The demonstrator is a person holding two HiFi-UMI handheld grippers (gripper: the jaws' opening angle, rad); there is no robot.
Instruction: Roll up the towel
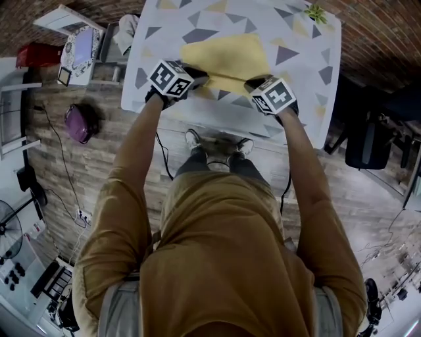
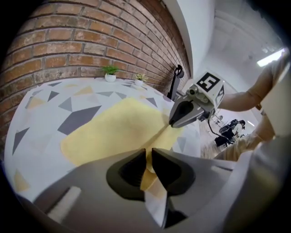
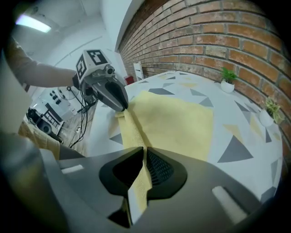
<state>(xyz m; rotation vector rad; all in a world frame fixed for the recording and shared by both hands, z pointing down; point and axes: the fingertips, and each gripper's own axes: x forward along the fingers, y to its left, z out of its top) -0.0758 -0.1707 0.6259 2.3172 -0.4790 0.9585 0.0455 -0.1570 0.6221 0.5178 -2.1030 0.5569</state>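
- Left hand-held gripper (image 2: 149, 164): jaws closed tight on the left near corner of the towel (image 1: 227, 56). Only a thin bit of cloth sits between the pads.
- Risk: shallow bite. A pull or twist could slide the corner out, and that side of the roll would drop flat.
- Towel: yellow, spread on the patterned surface (image 1: 302, 59). The far part lies flat. The near edge is lifted and stretched between the two grippers, so my read is the first turn isn't made yet.
- Risk: the span between the grips looks a bit slack and creased. If it sags when tucked over, the core comes out loose and lumpy.
- Risk: the surface looks smooth. Pushing forward without turning the edge over could just slide the whole towel away instead of rolling it.
- Right hand-held gripper (image 3: 144, 166): jaws also clamped together on the towel, at the right near corner, with cloth hanging down through the pads.
- Risk: if one side advances faster than the other, the roll skews into a cone and the ends come out uneven. Both need to travel together.
- Risk: letting go to re-grip with nothing pinning the tuck would likely let it spring open.
- Small potted plant (image 1: 316, 13): at the far right corner, well apart from the towel. Only an issue if the towel gets shoved far across.
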